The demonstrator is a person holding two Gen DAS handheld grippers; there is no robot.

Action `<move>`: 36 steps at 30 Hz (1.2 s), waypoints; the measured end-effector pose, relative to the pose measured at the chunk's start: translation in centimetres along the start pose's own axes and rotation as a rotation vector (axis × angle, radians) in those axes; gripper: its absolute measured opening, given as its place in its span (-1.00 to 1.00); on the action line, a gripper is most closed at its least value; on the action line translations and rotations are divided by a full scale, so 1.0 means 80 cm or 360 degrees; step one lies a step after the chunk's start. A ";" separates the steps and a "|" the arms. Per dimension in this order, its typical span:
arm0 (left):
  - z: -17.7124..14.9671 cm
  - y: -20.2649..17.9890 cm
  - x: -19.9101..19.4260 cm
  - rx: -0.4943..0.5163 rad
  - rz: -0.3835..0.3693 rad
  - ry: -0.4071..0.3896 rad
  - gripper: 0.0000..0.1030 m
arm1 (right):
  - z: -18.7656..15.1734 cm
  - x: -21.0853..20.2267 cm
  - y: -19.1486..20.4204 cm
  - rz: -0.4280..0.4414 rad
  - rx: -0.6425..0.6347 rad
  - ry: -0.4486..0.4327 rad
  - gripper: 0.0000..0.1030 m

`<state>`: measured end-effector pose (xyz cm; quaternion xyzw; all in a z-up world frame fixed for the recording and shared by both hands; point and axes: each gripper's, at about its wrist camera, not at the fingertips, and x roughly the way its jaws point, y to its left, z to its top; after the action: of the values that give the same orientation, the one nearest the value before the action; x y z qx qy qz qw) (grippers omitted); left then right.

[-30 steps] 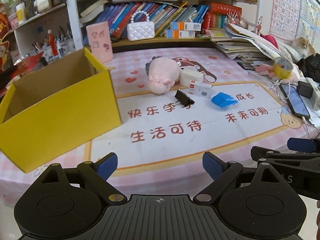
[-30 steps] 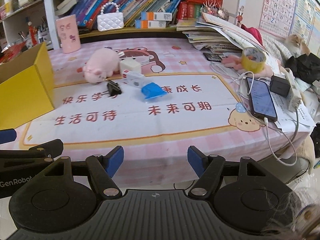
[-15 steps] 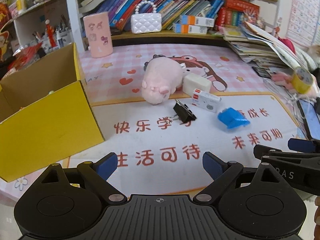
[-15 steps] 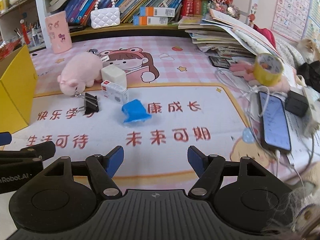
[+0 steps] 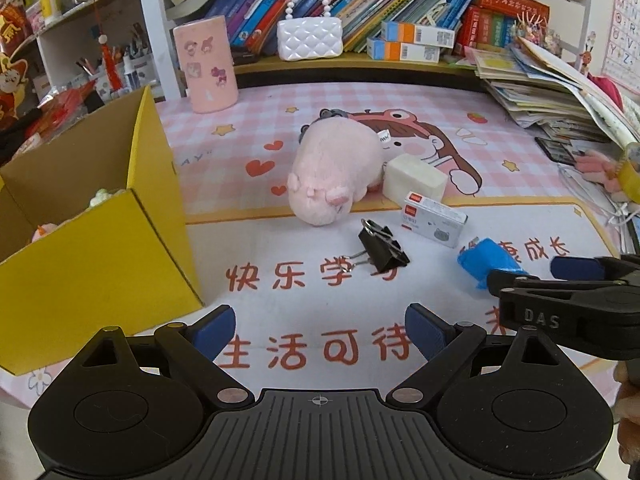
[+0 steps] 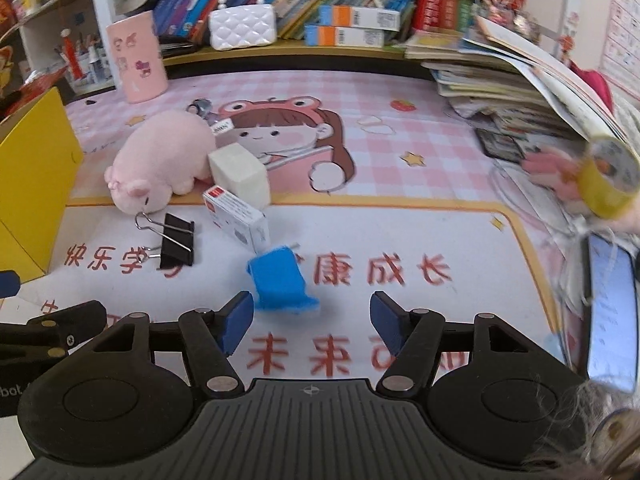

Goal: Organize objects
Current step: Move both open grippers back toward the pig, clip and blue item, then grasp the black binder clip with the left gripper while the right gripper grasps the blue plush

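While both grippers hang wide and empty over the mat, the loose things lie in a cluster ahead of them.

Left gripper [image 5: 320, 330] has its blue pads spread apart above the red printing, with the yellow box [image 5: 100, 264] just to its left, open on top, something pale and something pink showing inside. Right gripper [image 6: 312, 320] is likewise spread, and the blue cloth [image 6: 282, 280] lies just ahead of its left pad; whether they touch I cannot tell. Beyond the cloth, a binder clip [image 5: 382, 250] lies near a small white carton [image 5: 434, 220]. A pink plush pig [image 5: 334, 174] sits behind them with a white block [image 5: 414, 178] against its side. At the far right are a yellow tape roll [image 6: 610, 178] and a phone [image 6: 612, 308].
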<state>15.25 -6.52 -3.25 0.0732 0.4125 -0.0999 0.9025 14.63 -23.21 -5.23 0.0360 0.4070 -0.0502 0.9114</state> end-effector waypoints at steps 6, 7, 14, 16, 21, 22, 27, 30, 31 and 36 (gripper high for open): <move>0.007 -0.004 0.007 0.0008 -0.0001 0.0010 0.73 | 0.010 0.029 0.006 0.0085 -0.0082 0.0057 -0.01; 0.007 -0.005 0.009 0.0011 -0.0007 0.0013 0.71 | 0.011 0.033 0.007 0.0104 -0.0098 0.0068 -0.03; 0.022 -0.009 0.031 -0.0041 -0.0100 0.0048 0.22 | 0.027 0.035 -0.002 0.0166 -0.0105 0.0008 -0.48; 0.030 -0.009 0.044 -0.0091 -0.0162 0.0067 0.09 | 0.032 0.030 -0.007 0.0136 -0.0101 -0.0005 -0.48; 0.051 -0.020 0.078 -0.0106 -0.0163 0.0041 0.01 | 0.038 0.020 -0.022 0.0127 -0.0061 -0.0003 -0.48; 0.054 -0.023 0.083 -0.0108 -0.0159 0.0045 -0.02 | 0.038 0.019 -0.024 0.0125 -0.0058 -0.0005 -0.48; 0.056 -0.026 0.101 -0.0145 -0.0184 0.0058 -0.47 | 0.031 0.009 -0.025 0.0135 -0.0024 -0.0002 -0.48; 0.054 -0.028 0.097 -0.0143 -0.0208 0.0033 -0.63 | 0.026 0.005 -0.022 0.0150 -0.0048 0.0001 -0.48; 0.054 -0.026 0.094 -0.0158 -0.0223 0.0029 -0.63 | 0.025 0.004 -0.021 0.0156 -0.0056 0.0000 -0.48; 0.048 -0.024 0.066 -0.0138 -0.0257 -0.0038 -0.64 | 0.021 0.000 -0.016 0.0180 -0.0069 -0.0007 -0.48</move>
<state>20.98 -9.88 -4.82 -0.0006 0.4103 -0.1552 0.8986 15.69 -24.63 -4.13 0.0390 0.4033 0.0101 0.9142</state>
